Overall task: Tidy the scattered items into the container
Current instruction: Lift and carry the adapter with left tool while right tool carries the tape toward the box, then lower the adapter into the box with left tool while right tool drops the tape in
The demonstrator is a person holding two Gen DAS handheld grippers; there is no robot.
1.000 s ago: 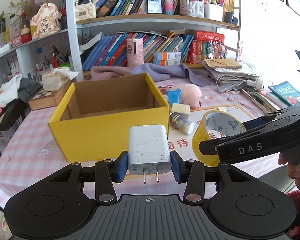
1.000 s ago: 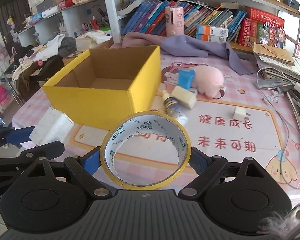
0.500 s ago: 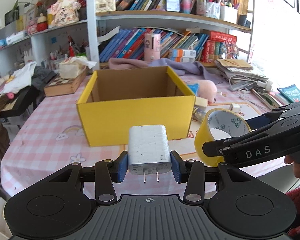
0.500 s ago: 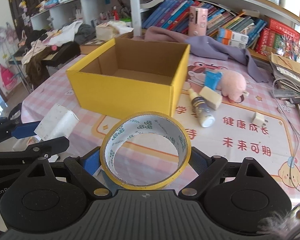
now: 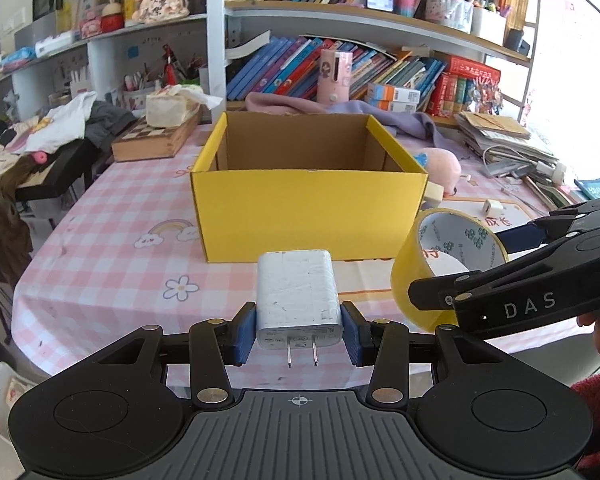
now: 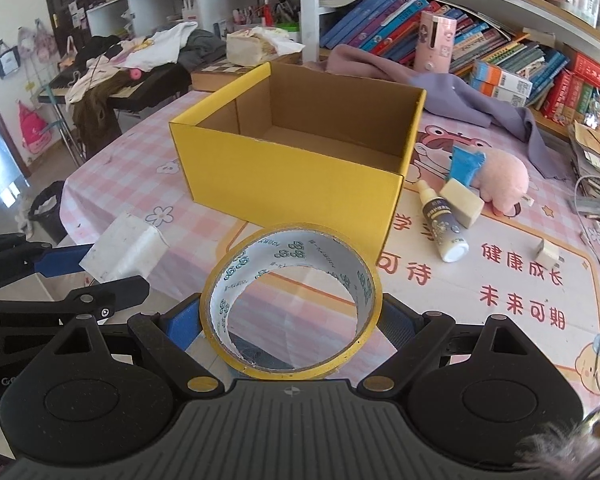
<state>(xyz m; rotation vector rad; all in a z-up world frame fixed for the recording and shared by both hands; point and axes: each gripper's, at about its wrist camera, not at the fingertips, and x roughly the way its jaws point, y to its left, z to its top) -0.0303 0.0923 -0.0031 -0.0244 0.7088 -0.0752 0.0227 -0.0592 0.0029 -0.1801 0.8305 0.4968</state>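
An open yellow cardboard box [image 5: 308,208] [image 6: 288,168] stands on the pink checked tablecloth, and its inside shows nothing but bare cardboard. My left gripper [image 5: 299,334] is shut on a white plug-in charger [image 5: 298,300] [image 6: 124,250], prongs toward the camera, held in front of the box. My right gripper [image 6: 291,320] is shut on a yellow roll of tape [image 6: 292,304] [image 5: 446,264], to the right of the charger. Beside the box's right wall lie a small bottle [image 6: 442,226], a cream block [image 6: 462,202], a blue tube [image 6: 464,164], a pink plush [image 6: 500,178] and a small white cube plug [image 6: 548,252].
A purple cloth [image 6: 440,84] and bookshelves [image 5: 380,68] lie behind the box. A wooden chessboard case [image 5: 156,140] with a tissue pack sits at the back left. Papers and cables [image 5: 508,148] pile at the right. A clothes-covered stand [image 6: 112,76] is beyond the table's left edge.
Both grippers have shifted sideways to the left along the table's front, so the box now appears further right and more square-on. Charger and tape stay gripped.
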